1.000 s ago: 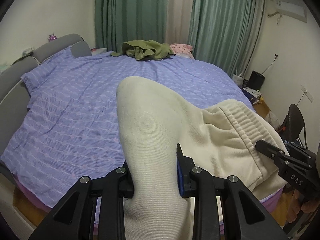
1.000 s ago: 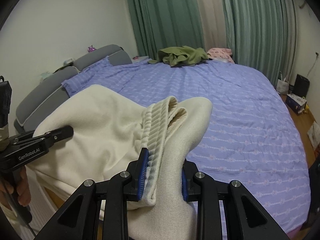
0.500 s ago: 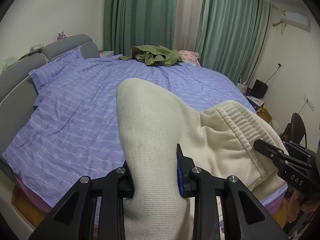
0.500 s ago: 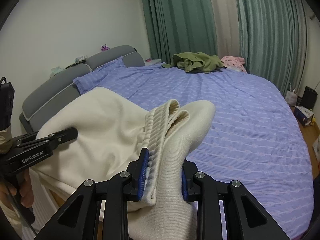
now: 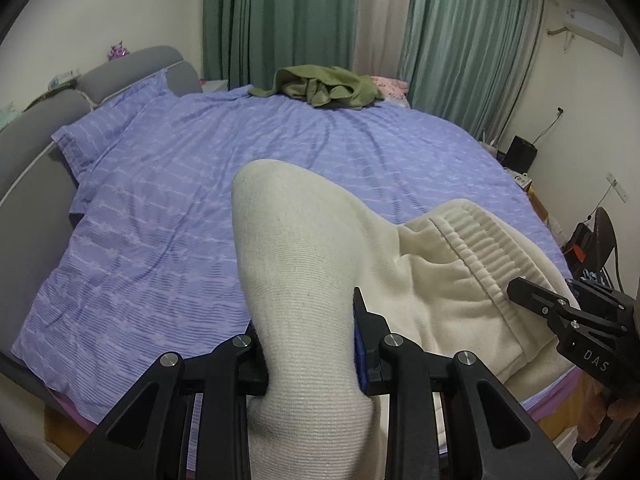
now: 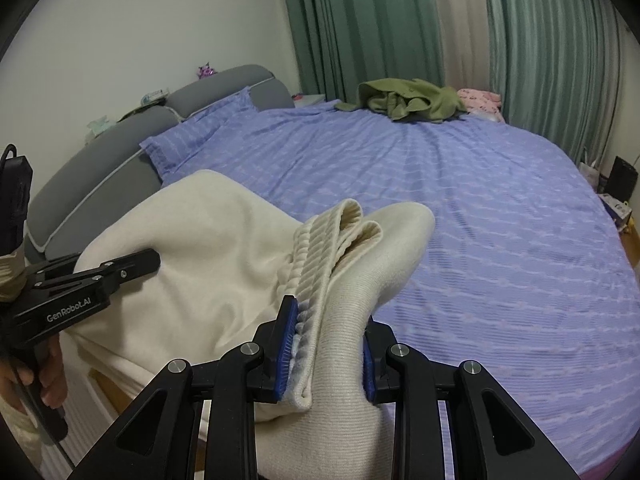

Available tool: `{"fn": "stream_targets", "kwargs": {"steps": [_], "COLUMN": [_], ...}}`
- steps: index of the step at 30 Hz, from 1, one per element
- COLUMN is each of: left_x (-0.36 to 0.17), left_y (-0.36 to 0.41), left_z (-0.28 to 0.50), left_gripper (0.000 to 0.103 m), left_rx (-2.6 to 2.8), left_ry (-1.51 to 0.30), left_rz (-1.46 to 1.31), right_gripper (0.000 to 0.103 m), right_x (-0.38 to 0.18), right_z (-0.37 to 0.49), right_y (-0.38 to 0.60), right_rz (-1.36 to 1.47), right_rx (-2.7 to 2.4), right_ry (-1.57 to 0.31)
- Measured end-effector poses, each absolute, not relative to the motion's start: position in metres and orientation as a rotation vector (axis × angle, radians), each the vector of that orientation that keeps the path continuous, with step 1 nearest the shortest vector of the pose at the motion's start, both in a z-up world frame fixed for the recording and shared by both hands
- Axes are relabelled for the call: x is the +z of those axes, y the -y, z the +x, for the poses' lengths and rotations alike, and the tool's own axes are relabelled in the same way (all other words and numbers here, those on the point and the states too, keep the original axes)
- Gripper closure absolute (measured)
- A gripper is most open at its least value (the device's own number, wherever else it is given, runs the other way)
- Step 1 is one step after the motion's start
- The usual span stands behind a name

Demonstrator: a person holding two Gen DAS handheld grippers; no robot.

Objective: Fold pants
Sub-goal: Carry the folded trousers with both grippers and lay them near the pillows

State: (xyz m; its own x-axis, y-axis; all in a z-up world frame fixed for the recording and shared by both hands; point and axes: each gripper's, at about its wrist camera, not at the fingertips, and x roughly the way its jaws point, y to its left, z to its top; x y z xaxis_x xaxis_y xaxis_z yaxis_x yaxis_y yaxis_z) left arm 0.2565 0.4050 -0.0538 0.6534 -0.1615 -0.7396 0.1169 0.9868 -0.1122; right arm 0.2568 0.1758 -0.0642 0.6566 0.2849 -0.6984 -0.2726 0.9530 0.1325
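Both hands carried forward over bed (image 5: 168, 216), angled down — fingers clamping cream pants (image 5: 312, 280).

We see a wide bed (image 5: 280, 168) under a purple striped sheet, its grey padded headboard (image 6: 224, 88) along a cream wall, green curtains (image 5: 280, 20) behind, and an air conditioner (image 5: 592, 30) high on the right wall

"DAS" on right gripper (image 5: 532, 300); "GenRobot.AI" on left gripper (image 6: 132, 264)
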Motion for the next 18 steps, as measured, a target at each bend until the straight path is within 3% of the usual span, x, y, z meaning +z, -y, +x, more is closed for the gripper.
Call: {"fn": "stream_targets", "kwargs": {"steps": [18], "left_x": [-0.165], "left_y": [-0.559], "left_z": [0.427], "left_gripper": [0.075], "left_rx": [-0.154], "left_ry": [-0.95], "left_rz": [0.008], "right_gripper": [0.075], "right_x": [-0.167], "right_z": [0.413], "right_y": [-0.339], "right_rz": [-0.027], "right_rx": [0.329], "right_ry": [-0.971]}}
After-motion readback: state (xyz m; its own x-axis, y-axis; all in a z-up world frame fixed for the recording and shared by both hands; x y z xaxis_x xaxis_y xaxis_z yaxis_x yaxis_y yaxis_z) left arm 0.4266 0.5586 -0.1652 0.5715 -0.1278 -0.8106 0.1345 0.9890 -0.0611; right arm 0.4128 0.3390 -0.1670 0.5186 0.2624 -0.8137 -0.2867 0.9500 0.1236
